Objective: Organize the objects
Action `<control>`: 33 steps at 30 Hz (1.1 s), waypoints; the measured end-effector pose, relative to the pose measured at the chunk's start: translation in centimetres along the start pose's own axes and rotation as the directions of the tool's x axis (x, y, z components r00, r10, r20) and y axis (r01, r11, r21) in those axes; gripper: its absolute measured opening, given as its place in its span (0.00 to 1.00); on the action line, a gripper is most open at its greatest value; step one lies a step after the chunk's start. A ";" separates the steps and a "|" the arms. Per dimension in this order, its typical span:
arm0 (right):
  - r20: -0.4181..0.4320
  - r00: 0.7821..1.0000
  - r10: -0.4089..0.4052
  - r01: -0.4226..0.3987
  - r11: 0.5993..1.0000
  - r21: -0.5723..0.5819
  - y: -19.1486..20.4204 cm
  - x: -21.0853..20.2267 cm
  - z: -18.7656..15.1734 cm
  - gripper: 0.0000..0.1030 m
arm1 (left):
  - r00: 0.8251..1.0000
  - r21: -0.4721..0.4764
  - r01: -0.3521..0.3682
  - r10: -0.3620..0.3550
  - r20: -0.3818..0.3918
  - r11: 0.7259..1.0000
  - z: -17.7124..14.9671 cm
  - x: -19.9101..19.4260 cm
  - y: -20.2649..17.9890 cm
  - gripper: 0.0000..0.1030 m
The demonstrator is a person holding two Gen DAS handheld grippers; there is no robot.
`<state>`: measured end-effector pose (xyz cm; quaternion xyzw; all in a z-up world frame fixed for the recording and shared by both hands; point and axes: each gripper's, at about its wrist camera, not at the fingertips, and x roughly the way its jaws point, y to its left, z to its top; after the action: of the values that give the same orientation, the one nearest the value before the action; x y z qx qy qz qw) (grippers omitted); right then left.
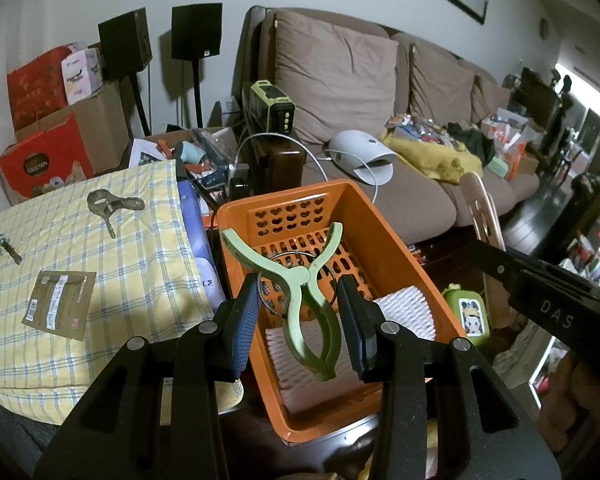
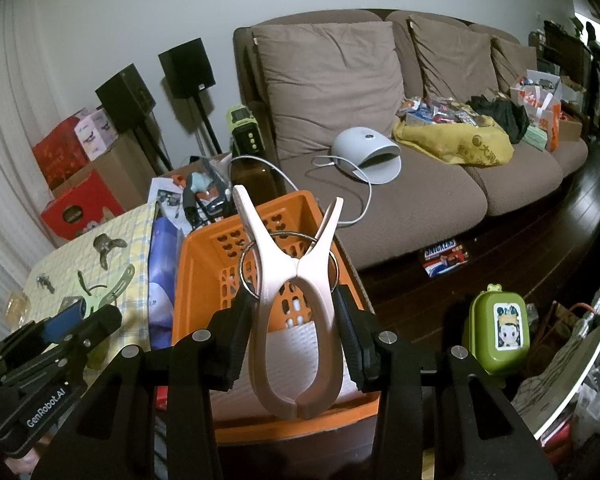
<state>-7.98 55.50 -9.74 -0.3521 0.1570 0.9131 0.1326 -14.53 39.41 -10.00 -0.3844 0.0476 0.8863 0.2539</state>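
Observation:
My left gripper is shut on a large green clothes peg with a wire ring, which hangs over the orange basket. In the right wrist view, my right gripper is shut on a matching pink peg above the same orange basket. Each gripper shows in the other's view: the right gripper with its pink peg at the right, the left gripper with its green peg at the lower left. A white ridged pad lies in the basket.
Left of the basket, a yellow checked cloth carries a grey clip, a small pale clip and a brown card packet. A green frog box stands right of the basket. A cluttered brown sofa, speakers and boxes lie behind.

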 end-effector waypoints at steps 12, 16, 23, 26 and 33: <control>-0.010 1.000 -0.007 0.007 1.000 -0.002 0.0 0.4 -0.2 0.40 | 1.000 0.006 -0.007 0.007 0.002 1.000 0.0 0.2 -0.4 0.35; -0.013 1.000 -0.008 0.008 1.000 -0.003 -0.1 0.6 -0.3 0.40 | 1.000 0.008 -0.005 0.005 -0.001 1.000 0.1 0.5 -0.7 0.35; -0.017 1.000 -0.012 0.012 1.000 0.000 -0.1 0.6 -0.3 0.40 | 1.000 0.005 -0.019 0.019 -0.010 1.000 -0.1 0.7 -0.7 0.35; -0.023 1.000 -0.012 0.012 1.000 0.001 0.0 0.7 -0.3 0.40 | 1.000 0.004 -0.021 0.021 -0.012 1.000 -0.1 0.8 -0.7 0.35; -0.029 1.000 -0.012 0.012 1.000 0.001 0.2 1.0 -0.2 0.40 | 0.999 0.005 -0.027 0.027 -0.018 1.000 0.0 1.3 -0.7 0.35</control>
<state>-8.63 55.41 -10.48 -0.3661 0.1571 0.9071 0.1359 -14.92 40.53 -10.83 -0.3911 0.0570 0.8860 0.2425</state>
